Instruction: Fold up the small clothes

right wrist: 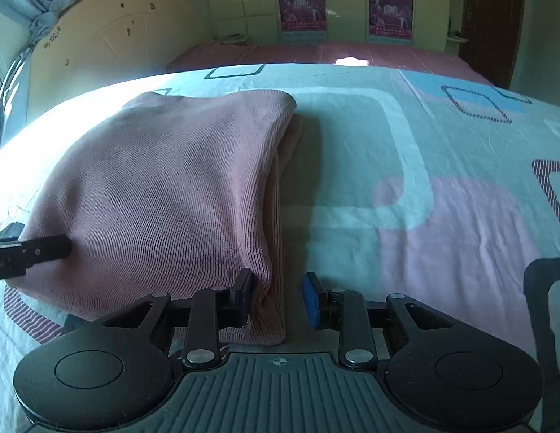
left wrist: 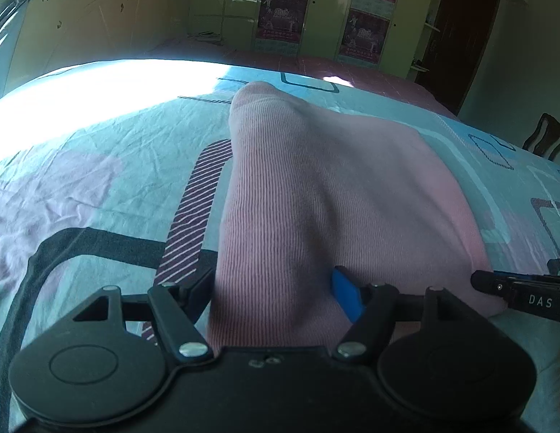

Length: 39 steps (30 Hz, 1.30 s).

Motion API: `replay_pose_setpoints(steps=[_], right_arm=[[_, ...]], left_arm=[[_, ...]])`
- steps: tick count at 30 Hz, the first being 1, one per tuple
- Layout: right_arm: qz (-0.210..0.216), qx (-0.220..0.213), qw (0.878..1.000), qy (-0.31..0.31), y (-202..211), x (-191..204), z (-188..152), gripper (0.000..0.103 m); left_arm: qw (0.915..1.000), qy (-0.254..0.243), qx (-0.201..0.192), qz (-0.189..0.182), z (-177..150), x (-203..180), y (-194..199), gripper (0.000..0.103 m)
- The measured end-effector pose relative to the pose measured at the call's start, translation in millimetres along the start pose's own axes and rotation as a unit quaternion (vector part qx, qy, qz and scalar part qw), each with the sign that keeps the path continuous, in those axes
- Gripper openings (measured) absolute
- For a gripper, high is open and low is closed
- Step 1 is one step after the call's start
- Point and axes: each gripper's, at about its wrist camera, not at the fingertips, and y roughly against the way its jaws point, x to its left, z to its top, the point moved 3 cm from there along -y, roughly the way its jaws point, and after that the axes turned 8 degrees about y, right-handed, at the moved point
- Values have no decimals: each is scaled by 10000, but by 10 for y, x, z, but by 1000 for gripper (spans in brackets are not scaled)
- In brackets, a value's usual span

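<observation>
A pink ribbed knit garment (left wrist: 316,187) lies folded on the patterned bedsheet (left wrist: 99,180). My left gripper (left wrist: 272,288) is open, its jaws straddling the near left corner of the garment, which bulges up between them. The right gripper shows at the right edge of the left wrist view (left wrist: 518,292). In the right wrist view the garment (right wrist: 171,187) lies left of centre. My right gripper (right wrist: 278,299) is open, with the garment's near right corner between its fingers. The left gripper's finger (right wrist: 31,256) rests against the garment's left side.
The bed has a light blue and pink sheet (right wrist: 424,198) with free room to the right of the garment. A cream headboard (right wrist: 110,47) stands at far left, wardrobes with posters (right wrist: 301,3) at the back, a dark door (right wrist: 493,18) and a chair (left wrist: 543,137) at right.
</observation>
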Motion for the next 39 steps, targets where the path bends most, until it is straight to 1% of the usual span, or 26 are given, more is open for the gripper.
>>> replay_pose_setpoints(steps=[3, 4, 5, 6, 7, 8, 9, 10, 11, 13, 16, 20, 22, 24, 27, 30, 32, 35, 37, 38, 39], right_arm=[[-8, 58, 10000, 15, 32, 58, 21, 31], [39, 61, 9999, -91, 96, 42, 2, 31], [87, 60, 9998, -195, 131, 32, -3, 32], [126, 64, 9994, -326, 178, 23, -13, 35], [130, 72, 9991, -408, 204, 15, -17, 46], [149, 77, 9986, -496, 246, 12, -24, 53], [207, 49, 9982, -556, 324, 27, -25, 61], [267, 7, 9981, -555, 388, 50, -22, 62], [304, -22, 9982, -524, 445, 67, -17, 62], [320, -100, 9985, -424, 597, 121, -27, 64], [407, -166, 9985, -339, 801, 178, -71, 67], [602, -204, 9976, -275, 1087, 232, -206, 69], [774, -211, 9966, -177, 1257, 265, -315, 71], [877, -228, 9959, -67, 1467, 299, -450, 72], [1069, -316, 9938, 41, 1798, 331, -667, 77], [1144, -403, 9924, 214, 2166, 352, -876, 79], [1118, -516, 9919, 298, 2455, 352, -1008, 80], [1036, -772, 9910, 339, 2878, 338, -1134, 86], [789, -1042, 9908, 344, 3185, 328, -1184, 97], [654, -1133, 9908, 350, 3290, 334, -1198, 100], [409, -1280, 9903, 365, 3444, 347, -1206, 103]], left_arm=[[9999, -91, -69, -5, 6, -34, 65, 70], [9998, -142, -113, -18, 9, -54, 112, 71], [9997, -180, -151, -14, 17, -71, 156, 75], [9996, -203, -184, -20, 20, -85, 203, 78], [9995, -224, -232, -36, 25, -103, 257, 83], [9992, -264, -299, -27, 44, -122, 310, 90], [9989, -302, -354, -1, 48, -140, 357, 93], [9985, -357, -418, 38, 67, -164, 415, 99], [9981, -399, -462, 60, 74, -195, 477, 103], [9975, -465, -503, 156, 89, -259, 598, 103], [9972, -466, -343, 474, 90, -336, 749, 103], [9931, -695, -504, 795, -22, -468, 1093, 103], [9920, -759, -616, 801, -131, -545, 1320, 103], [9925, -707, -703, 713, -253, -601, 1556, 103], [9908, -560, -868, 872, -448, -686, 1911, 103], [9889, -604, -985, 935, -630, -782, 2277, 103], [9872, -633, -1062, 1005, -735, -826, 2512, 103], [9800, -742, -1405, 1196, -877, -880, 2865, 103], [9801, -641, -1451, 1197, -975, -904, 3079, 103], [9807, -597, -1432, 1190, -1012, -909, 3150, 103], [9813, -554, -1404, 1192, -1045, -916, 3211, 103]])
